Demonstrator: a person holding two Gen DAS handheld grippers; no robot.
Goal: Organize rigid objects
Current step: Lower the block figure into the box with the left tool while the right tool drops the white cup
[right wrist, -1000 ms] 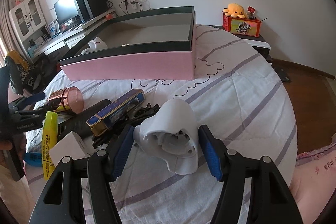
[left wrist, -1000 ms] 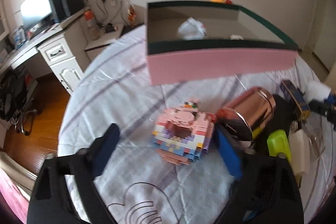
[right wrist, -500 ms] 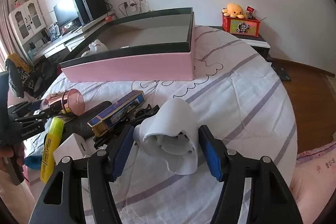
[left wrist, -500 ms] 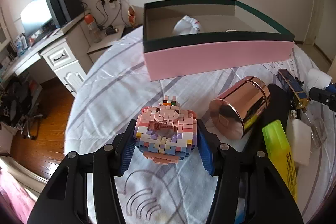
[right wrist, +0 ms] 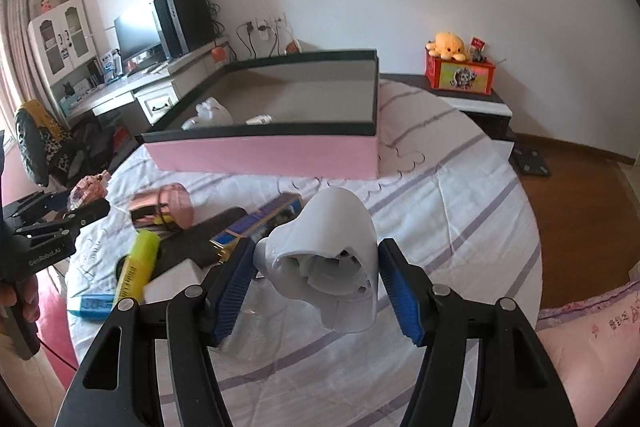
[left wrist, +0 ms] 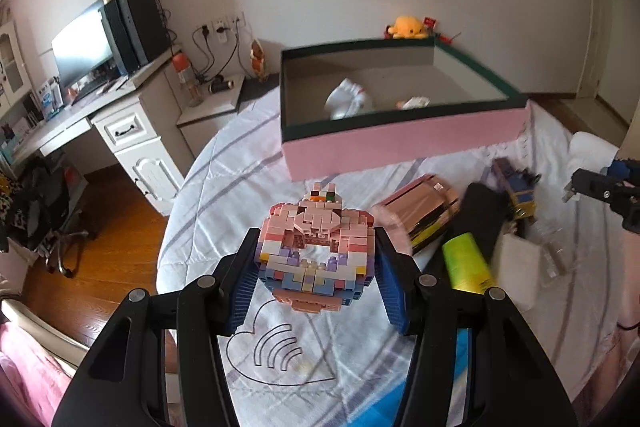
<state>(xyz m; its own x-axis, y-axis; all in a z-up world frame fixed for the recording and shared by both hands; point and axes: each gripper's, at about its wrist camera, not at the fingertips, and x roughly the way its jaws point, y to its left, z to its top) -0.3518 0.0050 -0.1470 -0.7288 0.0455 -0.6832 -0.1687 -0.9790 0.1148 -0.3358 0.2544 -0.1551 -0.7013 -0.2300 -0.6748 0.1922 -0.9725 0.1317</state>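
Lifting both loads off the bed [left wrist: 208, 187]. Left wrist view: my left tool [left wrist: 316, 279] is clamped on the brick model [left wrist: 316, 247], which a second ago lay on the sheet between wide jaws; now it's raised, short of the pink box [left wrist: 400, 143]. Right wrist view: my right tool [right wrist: 316, 279] stays clenched on the white figure [right wrist: 332, 259], slightly higher, box [right wrist: 264, 155] beyond.
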